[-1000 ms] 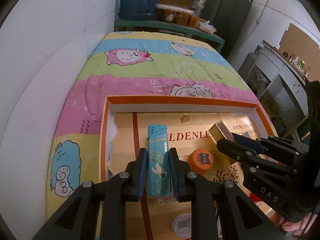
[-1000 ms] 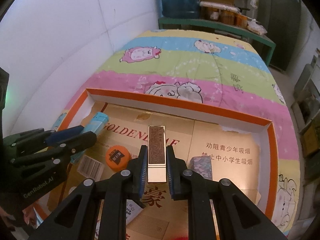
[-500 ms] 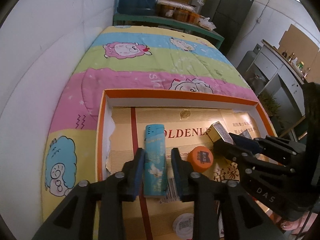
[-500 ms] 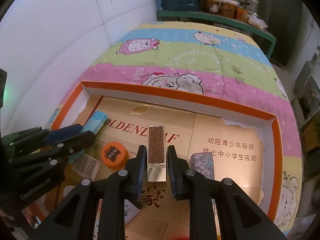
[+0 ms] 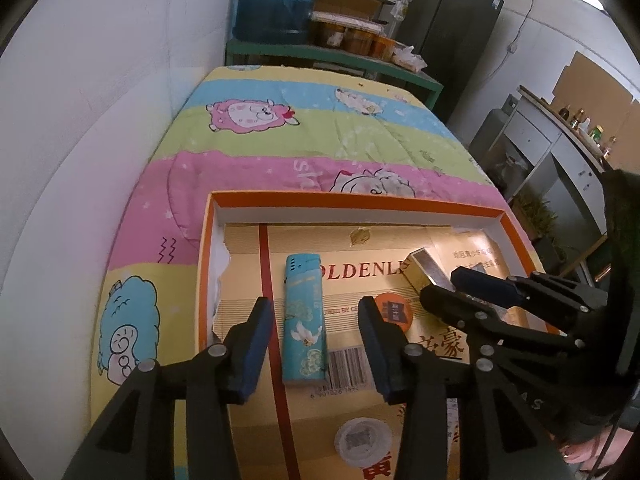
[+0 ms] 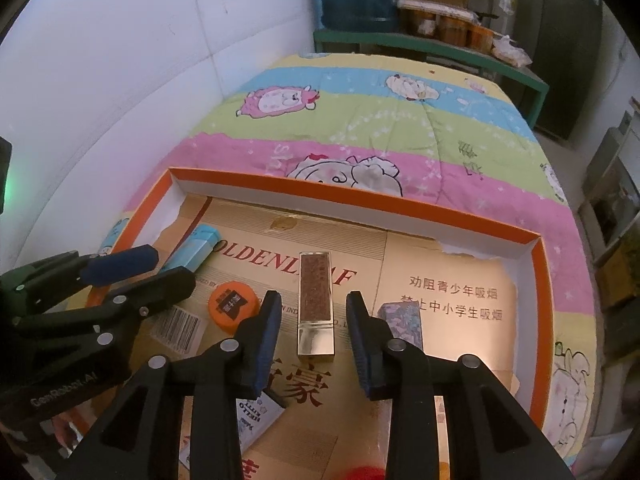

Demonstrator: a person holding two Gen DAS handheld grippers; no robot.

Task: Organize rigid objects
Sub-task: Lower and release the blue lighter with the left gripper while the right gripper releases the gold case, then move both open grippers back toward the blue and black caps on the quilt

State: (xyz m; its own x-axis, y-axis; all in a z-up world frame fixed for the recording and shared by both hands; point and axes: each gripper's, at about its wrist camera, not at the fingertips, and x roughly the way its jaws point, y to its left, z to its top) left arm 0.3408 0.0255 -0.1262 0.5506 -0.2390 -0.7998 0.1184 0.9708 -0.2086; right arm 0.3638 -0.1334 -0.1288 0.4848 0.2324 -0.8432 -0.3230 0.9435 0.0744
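A turquoise lighter (image 5: 303, 320) lies flat on the cardboard floor of the orange-rimmed box (image 5: 360, 200). My left gripper (image 5: 314, 312) is open, its fingers on either side of the lighter and apart from it. A gold lighter with a brown face (image 6: 316, 306) lies flat in the box (image 6: 360, 196). My right gripper (image 6: 314, 304) is open around it without touching. The turquoise lighter also shows in the right wrist view (image 6: 196, 248), and the gold one in the left wrist view (image 5: 426, 270). An orange cap (image 6: 233, 306) lies between them.
A patterned grey-purple block (image 6: 402, 322) lies right of the gold lighter. A small Hello Kitty card (image 6: 256, 412) and a round white lid (image 5: 362, 440) lie near the front. The box sits on a striped cartoon quilt (image 6: 360, 120). A white wall is left; shelves stand behind.
Both grippers have opened and let go: the turquoise lighter and the gold lighter now lie loose on the box floor. Both grippers pulled back slightly.
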